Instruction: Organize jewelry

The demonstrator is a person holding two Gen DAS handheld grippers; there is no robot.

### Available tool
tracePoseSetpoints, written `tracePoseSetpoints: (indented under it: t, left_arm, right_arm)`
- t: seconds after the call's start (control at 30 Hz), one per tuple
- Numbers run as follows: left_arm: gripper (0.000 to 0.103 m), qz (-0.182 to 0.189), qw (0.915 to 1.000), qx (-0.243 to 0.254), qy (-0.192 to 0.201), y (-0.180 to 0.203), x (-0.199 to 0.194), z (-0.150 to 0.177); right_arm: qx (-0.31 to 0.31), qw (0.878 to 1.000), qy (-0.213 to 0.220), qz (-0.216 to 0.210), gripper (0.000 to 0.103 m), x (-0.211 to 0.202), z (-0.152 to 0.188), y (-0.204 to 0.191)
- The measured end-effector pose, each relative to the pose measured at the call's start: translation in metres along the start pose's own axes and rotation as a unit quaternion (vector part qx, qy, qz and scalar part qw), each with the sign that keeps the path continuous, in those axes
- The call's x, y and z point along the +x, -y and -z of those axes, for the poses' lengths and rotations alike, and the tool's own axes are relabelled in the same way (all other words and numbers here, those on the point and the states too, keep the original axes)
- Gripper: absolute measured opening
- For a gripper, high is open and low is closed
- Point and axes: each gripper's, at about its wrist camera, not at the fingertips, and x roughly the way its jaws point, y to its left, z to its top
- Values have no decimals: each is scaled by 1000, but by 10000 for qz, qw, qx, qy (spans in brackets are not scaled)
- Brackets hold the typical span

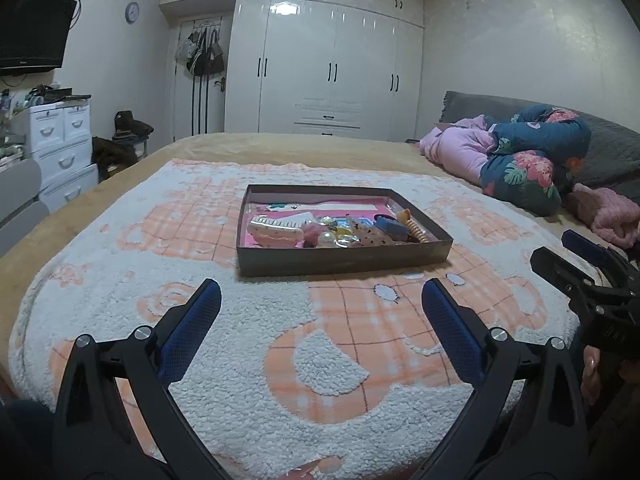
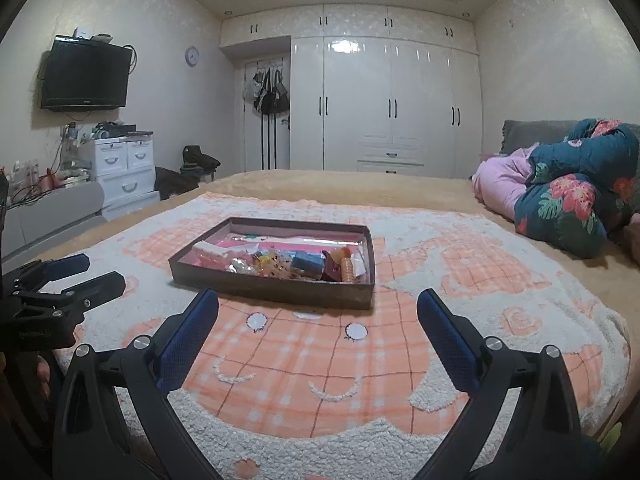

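My bed (image 1: pixel 72 216) wears a tan cover, and a fluffy white-and-peach blanket (image 1: pixel 312 344) lies spread over it. A shallow brown tray (image 1: pixel 344 262) sits on the blanket at twelve o'clock; bundled floral and pink bedding (image 1: pixel 520 160) is heaped at two o'clock.

— Left gripper (image 1: pixel 320 300): how does it stand?

— Jaws spread wide, blue pads (image 1: pixel 192 332) facing each other, nothing between them. It's level and pointing forward.

— And the right gripper (image 2: pixel 318 308)?

— Same pose: jaws parted wide, gap empty, blue pads (image 2: pixel 188 340) facing inward. The two sit side by side, well apart. A fingertip (image 1: pixel 591 372) shows under the right handle.
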Motion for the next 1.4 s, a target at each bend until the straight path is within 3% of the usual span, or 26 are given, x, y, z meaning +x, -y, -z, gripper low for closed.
tracePoseSetpoints:
  t: [1.4]
  left_arm:
    - [92, -136, 9999, 0, -15, -2, -1, -1]
  right_arm:
    - [84, 9999, -77, 81, 97, 2, 1, 3]
